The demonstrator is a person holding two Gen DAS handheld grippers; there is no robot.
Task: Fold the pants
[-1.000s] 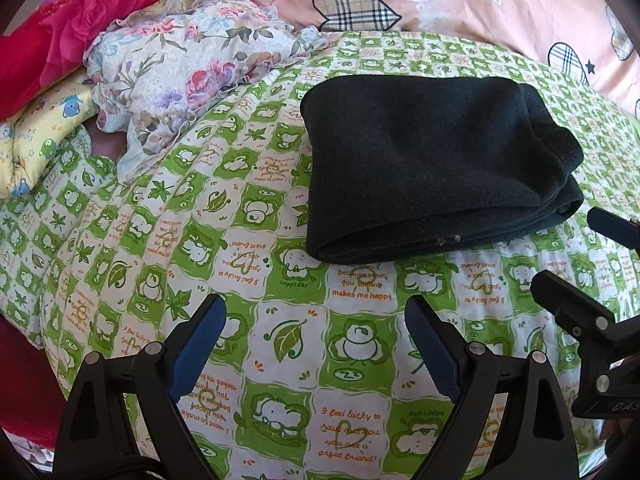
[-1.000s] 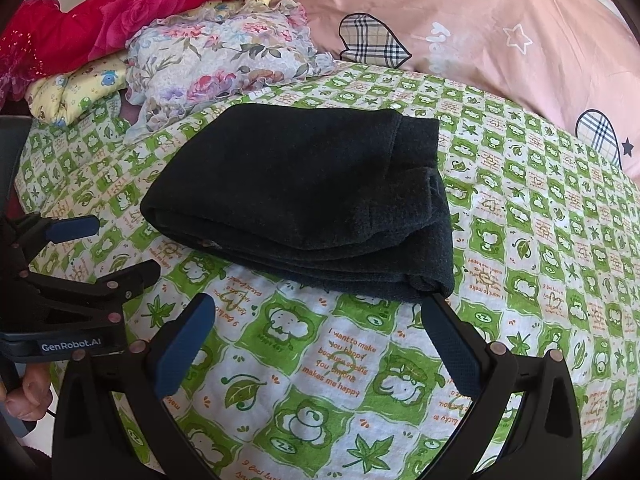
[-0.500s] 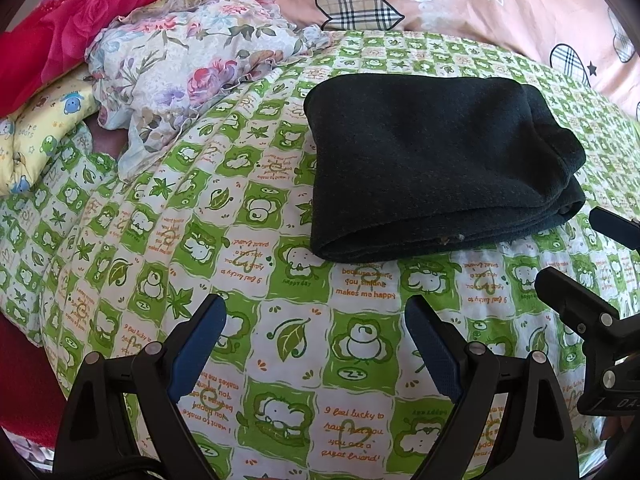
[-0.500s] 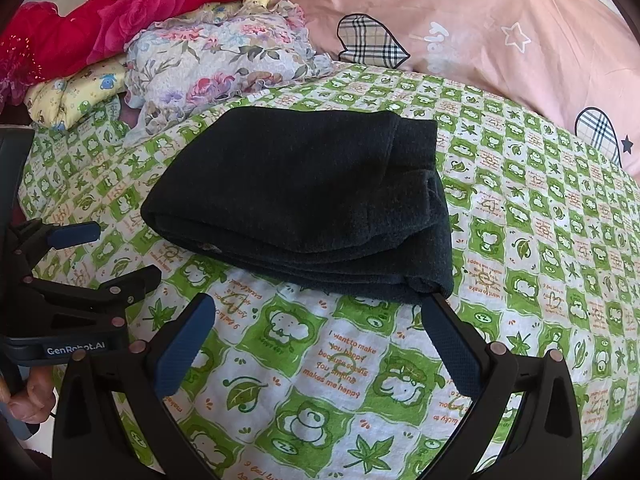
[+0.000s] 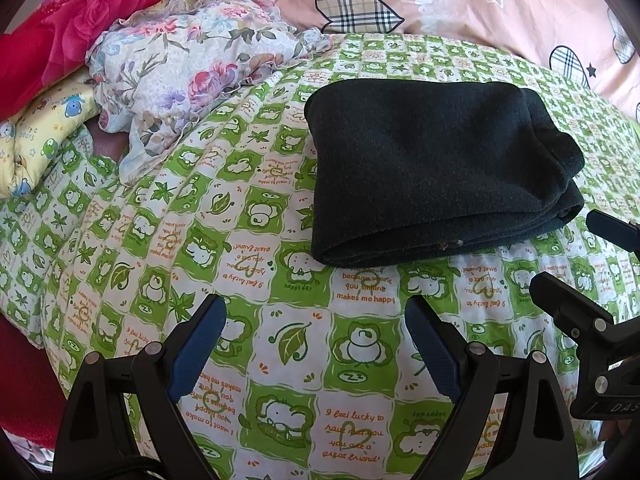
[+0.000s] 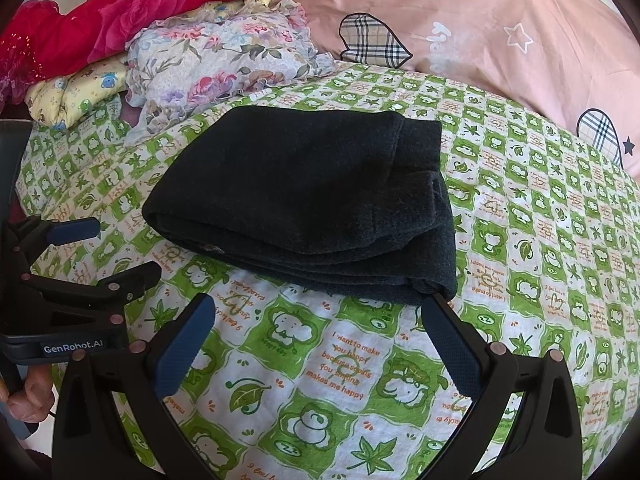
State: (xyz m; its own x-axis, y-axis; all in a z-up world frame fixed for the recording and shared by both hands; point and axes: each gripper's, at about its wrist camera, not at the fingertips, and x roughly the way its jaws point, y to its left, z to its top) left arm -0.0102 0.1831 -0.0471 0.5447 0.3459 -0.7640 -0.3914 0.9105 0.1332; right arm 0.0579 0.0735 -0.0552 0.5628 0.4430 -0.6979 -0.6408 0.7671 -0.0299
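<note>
The black pants [image 5: 432, 172] lie folded in a thick rectangle on the green and white checked bed cover [image 5: 200, 240]. They also show in the right wrist view [image 6: 304, 200]. My left gripper [image 5: 316, 320] is open and empty, a short way in front of the pants' near left edge. My right gripper [image 6: 320, 320] is open and empty, just in front of the near edge, its right fingertip close to the pants' near right corner. The left gripper also shows at the left of the right wrist view [image 6: 104, 248].
A floral cloth [image 5: 192, 68], a red rose blanket [image 5: 72, 36] and a yellow cartoon quilt [image 5: 44, 132] are piled at the back left. A pink quilt [image 5: 500, 4] lies along the back. The bed edge falls away at the left [image 5: 24, 360].
Both grippers have drawn back slightly from the folded pants. The pants have not moved.
</note>
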